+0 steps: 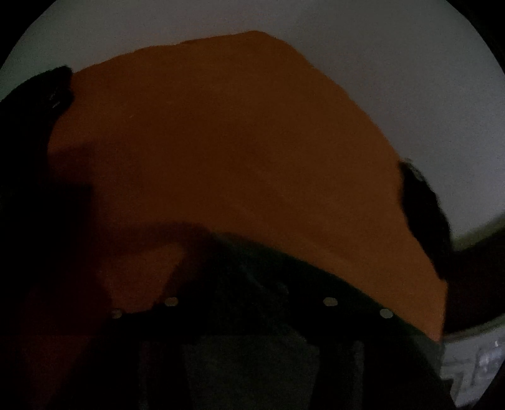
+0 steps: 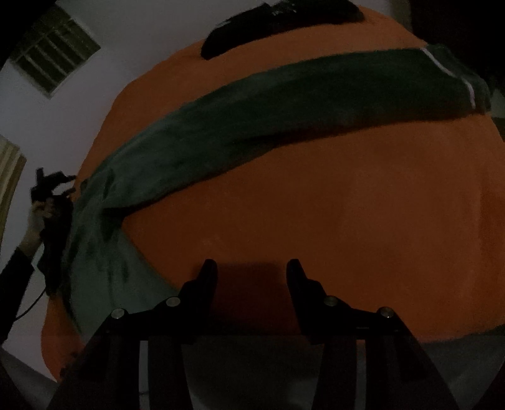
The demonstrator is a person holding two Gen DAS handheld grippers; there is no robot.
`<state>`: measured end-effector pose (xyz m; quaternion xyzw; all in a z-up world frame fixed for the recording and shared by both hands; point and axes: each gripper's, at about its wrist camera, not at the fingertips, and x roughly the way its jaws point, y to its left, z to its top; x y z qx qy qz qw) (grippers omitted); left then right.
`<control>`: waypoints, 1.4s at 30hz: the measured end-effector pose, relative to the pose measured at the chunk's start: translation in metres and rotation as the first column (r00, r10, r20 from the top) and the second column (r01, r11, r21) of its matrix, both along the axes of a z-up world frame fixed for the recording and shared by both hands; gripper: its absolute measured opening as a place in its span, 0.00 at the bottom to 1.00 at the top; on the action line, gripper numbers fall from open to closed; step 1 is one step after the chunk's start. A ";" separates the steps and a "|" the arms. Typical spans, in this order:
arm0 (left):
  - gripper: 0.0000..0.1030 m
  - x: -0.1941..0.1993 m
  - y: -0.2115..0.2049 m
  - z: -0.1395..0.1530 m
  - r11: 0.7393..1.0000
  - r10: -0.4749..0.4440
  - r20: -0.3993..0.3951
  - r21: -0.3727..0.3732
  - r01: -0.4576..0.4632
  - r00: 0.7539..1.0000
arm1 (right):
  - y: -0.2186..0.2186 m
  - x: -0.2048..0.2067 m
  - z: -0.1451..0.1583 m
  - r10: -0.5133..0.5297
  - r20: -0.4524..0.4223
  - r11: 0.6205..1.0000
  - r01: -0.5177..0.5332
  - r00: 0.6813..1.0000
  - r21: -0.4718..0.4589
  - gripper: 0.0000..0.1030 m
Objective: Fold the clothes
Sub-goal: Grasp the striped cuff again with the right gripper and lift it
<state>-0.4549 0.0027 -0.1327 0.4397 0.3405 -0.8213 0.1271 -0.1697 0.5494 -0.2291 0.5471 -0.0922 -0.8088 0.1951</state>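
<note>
Looking down on orange surface (image 2: 315, 195), we see dark green garment (image 2: 284, 107) stretched as long band across it, striped end at far right. Our right hand-held gripper (image 2: 251, 277) hovers over bare orange, jaws partly apart, holding nothing. Left hand-held gripper (image 2: 52, 192) sits at garment's left end; we cannot tell its grip. Black item (image 2: 271, 28) lies beyond.

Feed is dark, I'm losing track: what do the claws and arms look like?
Right claw: matte black, two angular fingers, round silver bolt heads along the base. Left claw: also black, with a thin dark cable trailing beneath it, on an arm in a dark sleeve.
</note>
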 end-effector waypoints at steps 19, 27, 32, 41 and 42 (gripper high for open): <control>0.56 0.186 0.032 -0.034 0.990 -0.029 0.109 0.142 0.013 0.994 | 0.215 -0.136 -0.021 -0.682 0.010 0.720 0.674 0.731 -0.163 0.48; 0.55 0.181 0.048 -0.049 0.999 -0.041 0.154 0.041 0.035 0.987 | 0.275 -0.159 -0.041 -0.786 0.096 0.585 0.784 0.611 -0.207 0.00; 0.55 0.186 0.060 -0.019 0.998 -0.034 0.085 0.062 0.029 0.996 | 0.289 -0.154 -0.034 -0.763 0.093 0.617 0.764 0.640 -0.190 0.00; 0.56 0.133 0.137 0.025 0.954 -0.289 -0.016 0.080 0.289 0.957 | 0.281 -0.178 -0.043 -0.694 0.174 0.656 0.713 0.699 -0.248 0.31; 0.56 0.127 0.144 0.022 0.948 -0.303 -0.014 0.096 0.303 0.953 | 0.281 -0.180 -0.044 -0.696 0.178 0.661 0.717 0.696 -0.221 0.31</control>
